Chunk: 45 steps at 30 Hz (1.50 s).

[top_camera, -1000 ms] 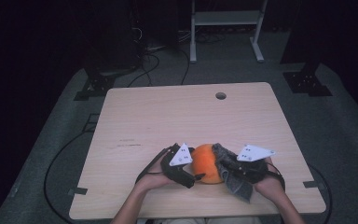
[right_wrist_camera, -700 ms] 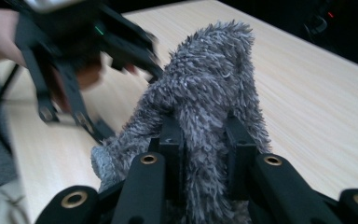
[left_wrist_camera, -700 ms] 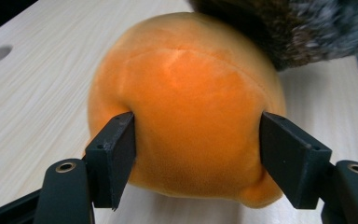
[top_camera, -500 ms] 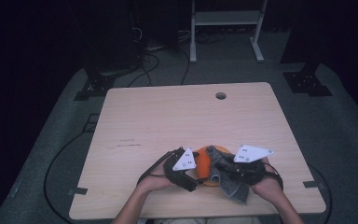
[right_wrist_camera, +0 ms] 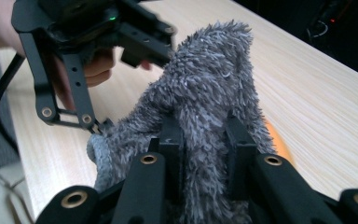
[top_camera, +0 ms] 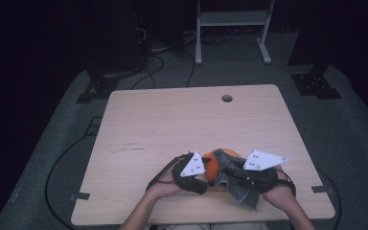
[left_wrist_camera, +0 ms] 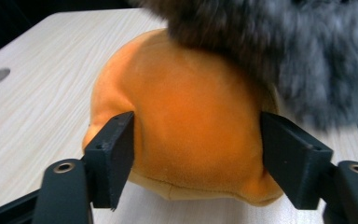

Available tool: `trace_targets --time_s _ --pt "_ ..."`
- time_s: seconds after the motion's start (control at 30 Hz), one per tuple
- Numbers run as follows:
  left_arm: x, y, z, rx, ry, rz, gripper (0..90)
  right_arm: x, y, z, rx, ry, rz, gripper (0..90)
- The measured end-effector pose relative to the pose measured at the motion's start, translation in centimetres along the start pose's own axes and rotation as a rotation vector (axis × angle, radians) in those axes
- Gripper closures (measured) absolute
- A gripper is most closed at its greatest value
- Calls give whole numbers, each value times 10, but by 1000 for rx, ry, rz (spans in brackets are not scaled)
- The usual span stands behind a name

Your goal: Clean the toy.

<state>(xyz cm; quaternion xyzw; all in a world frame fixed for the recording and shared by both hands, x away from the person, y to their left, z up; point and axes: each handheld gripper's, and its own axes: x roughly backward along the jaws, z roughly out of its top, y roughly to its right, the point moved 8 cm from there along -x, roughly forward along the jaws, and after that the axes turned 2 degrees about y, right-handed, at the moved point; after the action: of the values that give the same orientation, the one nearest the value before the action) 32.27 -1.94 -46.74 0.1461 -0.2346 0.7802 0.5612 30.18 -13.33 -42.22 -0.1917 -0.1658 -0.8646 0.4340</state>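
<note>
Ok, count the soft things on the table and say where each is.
2. An orange plush sits near the table's front edge, between the jaws of the left tool. A grey cloth is pinched in the right tool, draped against the plush. Others may be hidden beneath.

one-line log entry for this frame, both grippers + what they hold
left gripper: jaws around orange plush | right gripper: shut on grey fluffy cloth | cloth draped over plush | table: near edge

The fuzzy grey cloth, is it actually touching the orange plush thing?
Touching. In the left gripper view the grey cloth lies draped over the top of the orange plush, with no gap between them.
</note>
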Motion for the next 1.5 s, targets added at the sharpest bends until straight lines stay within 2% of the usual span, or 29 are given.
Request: trace_targets --time_s 0.07,0.13,0.2,0.3,0.4,0.47,0.53,0.57,0.63,0.7,0.77,0.83,0.9,0.97,1.03,1.1,1.13,1.23,1.3,1.33,1.37,1.4,1.43,1.47,1.5 --pt "0 0 -3 -1 -15 -5 273 -5 -1 -4 18 -23 -5 721" --pt "0 -1 -10 5 -45 -5 273 -8 7 -10 -6 -31 -13 720" --pt "-1 -1 -13 18 -47 -11 269 -7 18 -19 -28 -50 -42 719" --pt "0 -3 -10 43 -20 -15 216 -6 29 -29 -79 -55 -47 720" --pt "-3 -5 -4 73 12 10 163 -4 31 -29 -83 -49 -57 721" --pt "-6 -4 -7 67 -13 20 146 -3 27 -26 -84 -32 -32 718" --pt "-6 -4 -11 51 -36 25 182 -3 25 -27 -115 -14 8 717" --pt "-4 -4 -13 49 -50 23 205 -3 28 -30 -125 -15 9 717" --pt "-3 -5 -19 43 -91 13 213 -3 34 -35 -130 -32 -16 716" --pt "-2 -6 -20 53 -76 3 209 -2 40 -40 -131 -57 -45 716" --pt "-2 -6 -15 70 -39 0 187 -1 42 -43 -119 -68 -60 716" --pt "-3 -5 -16 68 -59 3 188 1 45 -43 -115 -74 -78 716" --pt "-2 -6 -21 50 -90 -3 191 4 50 -44 -96 -97 -116 717" --pt "-2 -6 -25 48 -112 -5 191 6 54 -45 -91 -103 -143 716" --pt "-2 -6 -28 67 -132 -15 190 7 51 -42 -75 -83 -136 717" --pt "-4 -5 -29 83 -130 -15 188 7 40 -33 -59 -52 -95 717" --pt "-4 -6 -30 77 -140 -19 189 6 34 -29 -48 -41 -72 717" --pt "-1 -8 -29 101 -128 -26 181 -2 21 -25 -11 -42 -27 715" --pt "3 -11 -20 122 -67 -21 161 -8 18 -29 -6 -62 -31 717" --pt "5 -12 -13 141 -16 -20 155 -10 16 -31 2 -65 -32 718" --pt "6 -13 -6 152 31 -14 155 -11 13 -31 0 -57 -12 717" --pt "6 -12 -3 156 50 -17 157 -11 10 -29 1 -50 4 717" --pt "4 -10 -3 145 25 -14 167 -12 9 -28 7 -50 8 716" --pt "1 -10 -9 108 -26 7 168 -12 10 -28 12 -52 2 716" --pt "-2 -9 -14 89 -58 22 170 -12 13 -29 2 -51 -4 715"
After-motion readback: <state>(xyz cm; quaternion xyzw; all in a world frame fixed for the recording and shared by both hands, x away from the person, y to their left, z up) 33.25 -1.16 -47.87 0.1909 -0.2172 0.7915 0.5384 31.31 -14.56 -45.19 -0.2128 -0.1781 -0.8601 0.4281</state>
